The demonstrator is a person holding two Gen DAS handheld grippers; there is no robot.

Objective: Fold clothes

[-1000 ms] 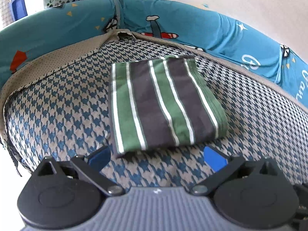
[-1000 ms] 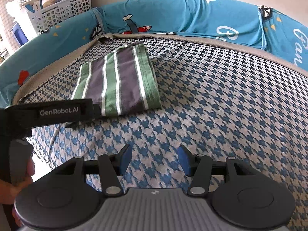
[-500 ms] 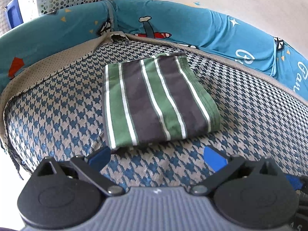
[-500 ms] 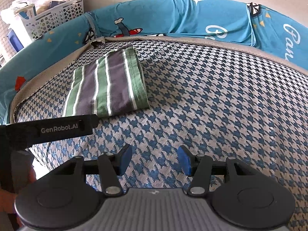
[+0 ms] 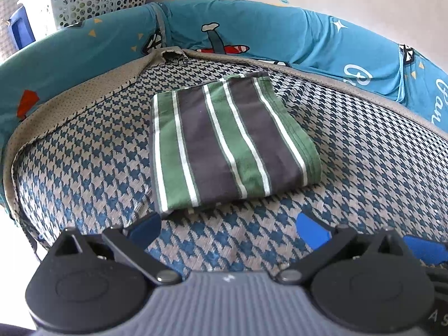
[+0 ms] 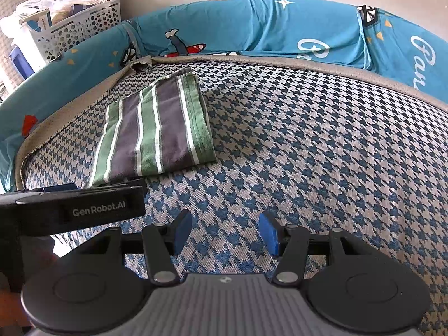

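A folded garment [image 5: 224, 145] with green, dark grey and white stripes lies flat on the houndstooth mattress [image 5: 364, 154]. It also shows in the right wrist view [image 6: 156, 131], at the left. My left gripper [image 5: 228, 228] is open and empty, just short of the garment's near edge. My right gripper [image 6: 225, 235] is open and empty over bare mattress, to the right of the garment. The left gripper's body [image 6: 75, 210] shows at the left of the right wrist view.
A blue padded bumper [image 5: 266, 30] with cartoon prints runs around the far and left sides of the mattress. A white perforated basket [image 6: 70, 33] full of items stands behind it at the far left. The mattress edge drops off at the near left.
Both grippers have drawn back a little from the garment, which now sits slightly farther away. Both stayed open. The garment has not moved.
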